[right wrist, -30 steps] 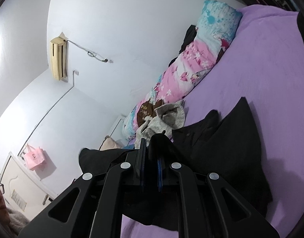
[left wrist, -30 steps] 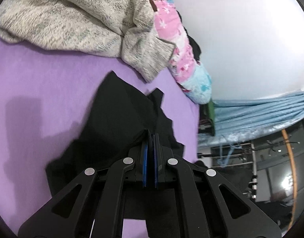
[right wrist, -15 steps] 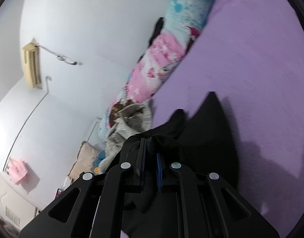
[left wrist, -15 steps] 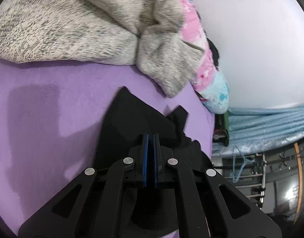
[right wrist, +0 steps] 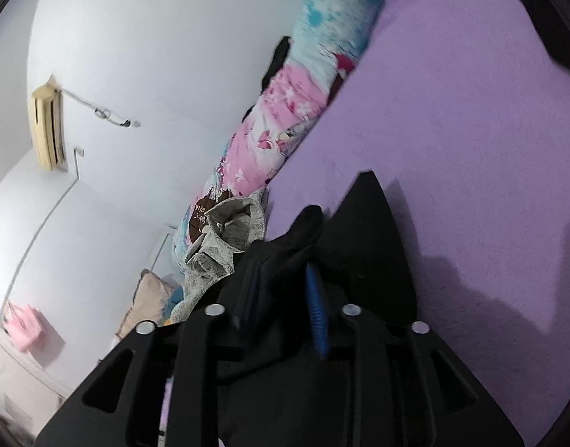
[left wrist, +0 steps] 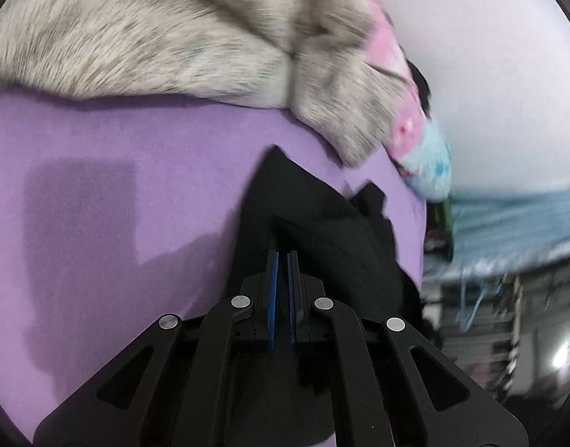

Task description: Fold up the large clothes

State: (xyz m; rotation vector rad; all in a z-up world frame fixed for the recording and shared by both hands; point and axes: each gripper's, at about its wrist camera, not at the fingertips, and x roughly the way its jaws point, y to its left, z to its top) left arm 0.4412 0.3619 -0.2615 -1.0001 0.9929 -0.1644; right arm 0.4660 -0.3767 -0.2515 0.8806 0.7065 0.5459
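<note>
1. Black garment [left wrist: 314, 223] lies bunched on the purple bed [left wrist: 136, 141], near the grey sweater [left wrist: 173, 48].
2. Left gripper [left wrist: 281, 257] is pinched tight on its edge, likely carrying a fold across.
3. Right gripper [right wrist: 285, 279] has its fingers apart with cloth between them; probably letting go.
4. No containers in sight.

Black garment [left wrist: 314, 223], purple sheet [left wrist: 117, 141] (plain)
</note>
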